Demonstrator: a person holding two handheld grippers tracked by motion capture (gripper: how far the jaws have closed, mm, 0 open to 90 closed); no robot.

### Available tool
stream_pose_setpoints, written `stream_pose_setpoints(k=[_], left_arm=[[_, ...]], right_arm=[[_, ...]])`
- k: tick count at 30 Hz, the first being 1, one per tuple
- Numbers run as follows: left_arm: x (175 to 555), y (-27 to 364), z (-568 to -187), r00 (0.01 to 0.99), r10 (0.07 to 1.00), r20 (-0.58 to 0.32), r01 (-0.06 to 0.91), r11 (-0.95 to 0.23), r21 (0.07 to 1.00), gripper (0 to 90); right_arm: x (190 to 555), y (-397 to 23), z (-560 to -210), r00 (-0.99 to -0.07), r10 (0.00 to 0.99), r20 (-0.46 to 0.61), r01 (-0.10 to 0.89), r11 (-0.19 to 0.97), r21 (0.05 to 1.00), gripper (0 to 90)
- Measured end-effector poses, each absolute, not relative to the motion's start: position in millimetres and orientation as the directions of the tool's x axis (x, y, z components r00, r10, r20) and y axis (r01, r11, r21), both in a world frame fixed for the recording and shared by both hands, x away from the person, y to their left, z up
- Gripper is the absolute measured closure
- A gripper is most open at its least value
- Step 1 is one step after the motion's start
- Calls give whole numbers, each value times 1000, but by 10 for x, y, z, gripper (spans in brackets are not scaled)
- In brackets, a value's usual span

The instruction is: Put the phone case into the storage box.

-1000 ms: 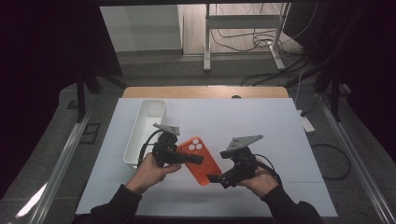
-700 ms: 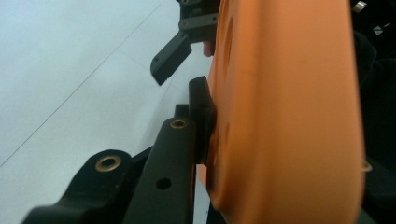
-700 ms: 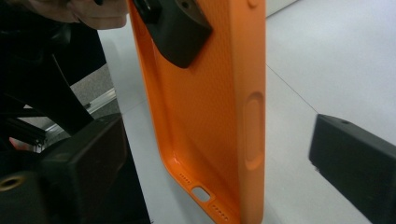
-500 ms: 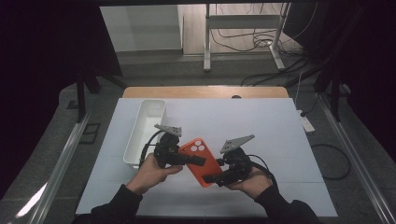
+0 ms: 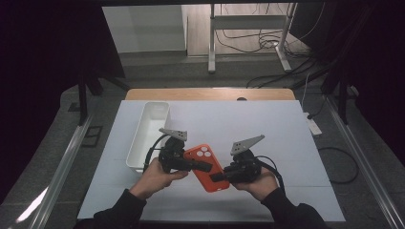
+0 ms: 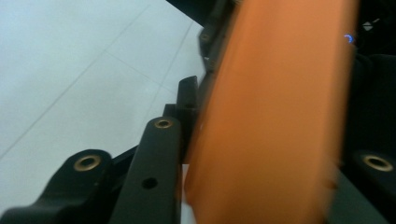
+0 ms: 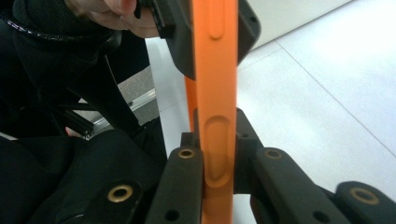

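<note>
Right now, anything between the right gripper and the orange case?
Nothing visible. The right gripper has just been closing, and its jaws now sit against both faces of the orange case with no gap. The left gripper holds the case's other end; the white bin stands off to the side.

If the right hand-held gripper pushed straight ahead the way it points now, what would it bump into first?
Probably the left hand-held gripper: the right hand-held gripper, clamped on the orange phone case, points along that case toward it. Depth between them is unclear.
</note>
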State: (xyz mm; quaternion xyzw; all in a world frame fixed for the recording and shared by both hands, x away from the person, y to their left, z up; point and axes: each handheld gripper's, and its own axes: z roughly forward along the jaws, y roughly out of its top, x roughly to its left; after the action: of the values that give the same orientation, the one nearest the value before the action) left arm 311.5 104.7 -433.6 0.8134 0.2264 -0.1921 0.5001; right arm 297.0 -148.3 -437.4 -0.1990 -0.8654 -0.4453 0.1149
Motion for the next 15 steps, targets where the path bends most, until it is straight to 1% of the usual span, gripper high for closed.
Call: stream_pose_setpoints(k=[4,9,11,14,15], left_arm=[[3109,1050,-4320,828,175,-533,556,-384,737,725],[3105,1057,-4322,832,207,-515,554,-377,742,663],[3103,1056,-4325,829,220,-513,558,-370,743,615],[3091,1049,-4313,839,259,-479,544,-372,752,543],[3091,1051,-4311,840,265,-473,542,-372,754,502]], right_arm=[[2958,-1490,-4342,-898,240,369,440,519,733,850],[2931,-1489,-4317,-907,263,328,419,508,753,851],[2933,-1497,-4308,-904,284,319,424,503,753,851],[2937,-1511,-4306,-903,303,304,422,496,759,851],[2939,-1522,-4301,-900,321,294,424,495,758,851]])
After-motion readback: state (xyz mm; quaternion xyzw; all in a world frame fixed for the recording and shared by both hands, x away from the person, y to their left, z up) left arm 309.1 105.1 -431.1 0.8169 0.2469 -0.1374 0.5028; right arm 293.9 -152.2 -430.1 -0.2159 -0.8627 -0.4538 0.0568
